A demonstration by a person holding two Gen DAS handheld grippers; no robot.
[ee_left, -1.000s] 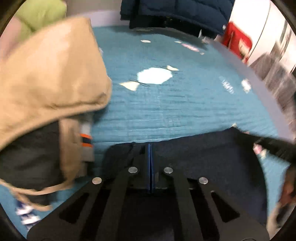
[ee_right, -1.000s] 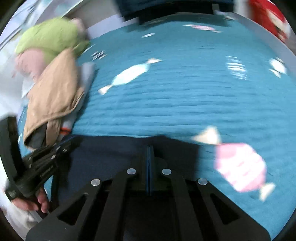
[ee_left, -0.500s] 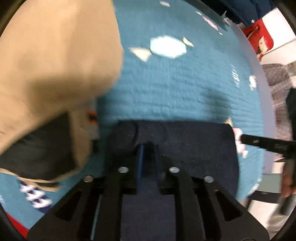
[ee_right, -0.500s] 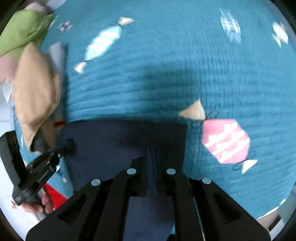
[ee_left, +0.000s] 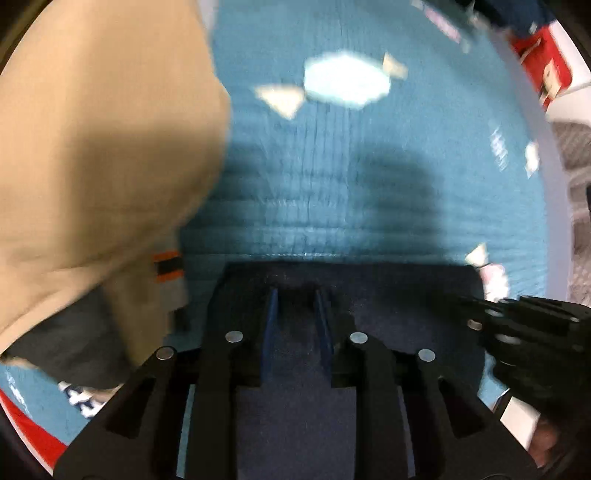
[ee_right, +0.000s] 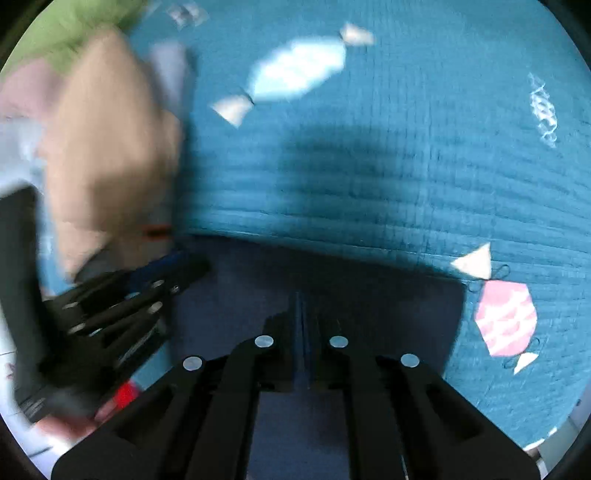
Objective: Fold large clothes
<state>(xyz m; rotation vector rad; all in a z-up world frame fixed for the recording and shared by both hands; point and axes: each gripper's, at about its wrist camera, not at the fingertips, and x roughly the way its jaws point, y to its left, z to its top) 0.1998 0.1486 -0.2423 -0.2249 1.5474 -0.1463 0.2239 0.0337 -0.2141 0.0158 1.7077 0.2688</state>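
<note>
A folded navy garment (ee_left: 399, 295) (ee_right: 369, 295) lies flat on the blue candy-print bedspread (ee_left: 332, 177) (ee_right: 388, 155), its far edge straight. My left gripper (ee_left: 293, 295) points down over the garment's left part. Its blue pads stand a little apart, with the cloth showing in the gap and not pinched. My right gripper (ee_right: 303, 301) hangs over the garment's right part with its pads together, and I see no cloth caught between them. Each view shows the other gripper at the garment's edge: the right gripper (ee_left: 517, 325), the left gripper (ee_right: 147, 291).
A tan hooded garment (ee_left: 103, 147) (ee_right: 110, 147) lies heaped just left of the navy one, with green cloth (ee_right: 85, 29) and pink cloth (ee_right: 22, 92) behind it. The bed's pale edge (ee_left: 554, 177) runs down the right. A red box (ee_left: 546, 62) stands beyond it.
Both grippers tipped downward and sank toward the bed, laying the navy garment flat. The left pads parted from shut to a small gap. The right pads stayed together.
</note>
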